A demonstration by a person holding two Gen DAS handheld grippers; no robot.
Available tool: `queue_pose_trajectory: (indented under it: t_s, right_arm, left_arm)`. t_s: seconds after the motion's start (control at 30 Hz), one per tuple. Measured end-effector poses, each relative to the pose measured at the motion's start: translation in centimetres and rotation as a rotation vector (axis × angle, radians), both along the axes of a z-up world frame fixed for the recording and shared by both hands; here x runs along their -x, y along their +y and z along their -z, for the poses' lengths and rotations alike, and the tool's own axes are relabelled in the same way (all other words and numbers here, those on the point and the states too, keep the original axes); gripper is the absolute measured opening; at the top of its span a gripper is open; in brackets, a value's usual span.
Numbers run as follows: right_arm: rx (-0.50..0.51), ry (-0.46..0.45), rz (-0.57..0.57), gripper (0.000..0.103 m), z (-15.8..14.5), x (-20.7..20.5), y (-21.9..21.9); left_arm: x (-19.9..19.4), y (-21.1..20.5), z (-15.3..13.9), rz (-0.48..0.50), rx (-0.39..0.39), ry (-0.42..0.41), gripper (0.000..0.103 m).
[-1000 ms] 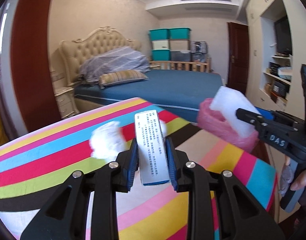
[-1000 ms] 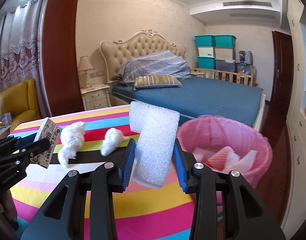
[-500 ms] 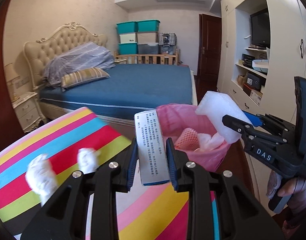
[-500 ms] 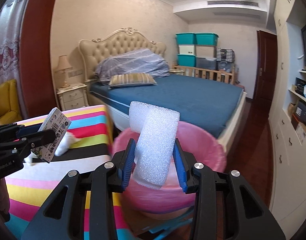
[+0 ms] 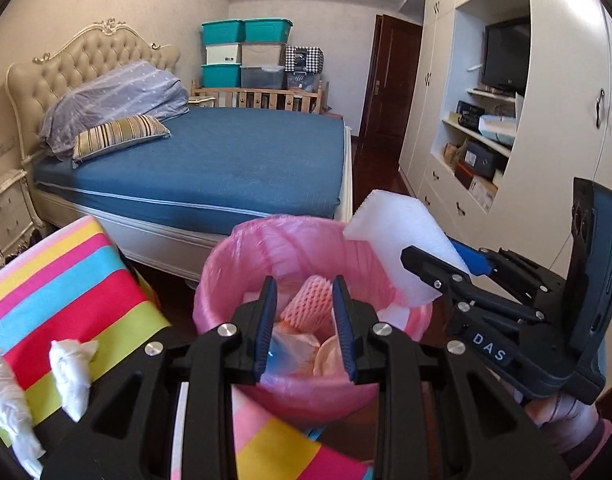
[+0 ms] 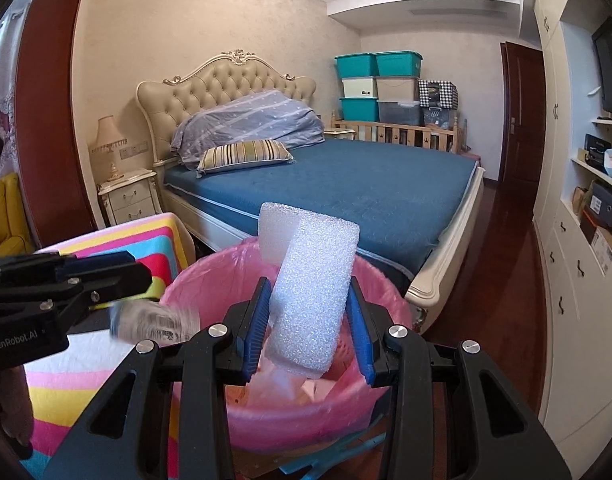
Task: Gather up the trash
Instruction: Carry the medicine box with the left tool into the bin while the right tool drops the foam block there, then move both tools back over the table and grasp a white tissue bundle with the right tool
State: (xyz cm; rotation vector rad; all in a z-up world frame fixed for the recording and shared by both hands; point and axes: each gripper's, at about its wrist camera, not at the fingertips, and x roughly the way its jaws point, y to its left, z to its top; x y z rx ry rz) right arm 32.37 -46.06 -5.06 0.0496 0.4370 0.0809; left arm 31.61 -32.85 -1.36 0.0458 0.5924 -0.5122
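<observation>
Pink bin [image 5: 242,252] now below; left hand-held gripper [image 5: 306,324] has released its box [image 6: 154,322].

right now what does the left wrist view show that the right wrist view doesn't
Only the left wrist view: two crumpled white tissues on the striped table, and a pink foam net inside the bin. Only the right wrist view: a blurred small box just under the open left gripper, plus a bedside lamp. Both: the pink-lined bin, the white foam block between the right gripper's fingers, and the bed.

pink bin liner [image 5: 242,264], white foam [image 6: 311,300], rainbow-striped cloth [image 5: 58,280], blue bed [image 6: 345,184]
</observation>
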Motion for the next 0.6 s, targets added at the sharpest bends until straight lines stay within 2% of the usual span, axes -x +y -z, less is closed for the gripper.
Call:
queue_pose_trajectory:
  t_s: [0.03, 0.1, 0.2, 0.23, 0.27, 0.3, 0.43, 0.5, 0.6]
  right_arm:
    - [-0.009, -0.003, -0.004, 0.038, -0.2, -0.4, -0.3]
    - [-0.029, -0.009, -0.017, 0.038, -0.4, -1.4, -0.6]
    - [-0.038, -0.013, -0.053, 0.039, -0.5, -2.8, -0.4]
    - [-0.037, -0.006, -0.064, 0.047, -0.4, -3.4, -0.1]
    - [-0.035, -0.004, -0.059, 0.067, -0.4, -3.6, 0.3]
    - [-0.033, -0.012, -0.046, 0.074, -0.4, -3.7, 0.5]
    - [-0.048, -0.036, -0.033, 0.075, -0.8, -2.9, 1.4]
    - [-0.053, -0.042, -0.036, 0.075, -1.0, -2.2, 1.7]
    - [-0.047, -0.051, -0.054, 0.075, -1.5, -1.2, 2.7]
  left_arm:
    - [-0.4, 0.0, -0.1, 0.001, 0.01, -0.001, 0.031]
    - [-0.7, 0.3, -0.1, -0.008, 0.025, -0.007, 0.046]
    - [-0.8, 2.2, -0.3, -0.054, 0.057, -0.013, 0.053]
    - [-0.6, 3.1, -0.3, -0.075, 0.062, -0.018, 0.055]
    - [-0.5, 4.0, -0.4, -0.091, 0.063, -0.026, 0.059]
    - [-0.3, 4.8, -0.4, -0.109, 0.063, -0.035, 0.062]
    - [0.4, 8.0, -0.2, -0.16, 0.058, -0.037, 0.068]
    - [0.9, 9.6, 0.0, -0.2, 0.064, -0.039, 0.078]
    - [2.3, 12.1, 0.0, -0.258, 0.054, -0.061, 0.088]
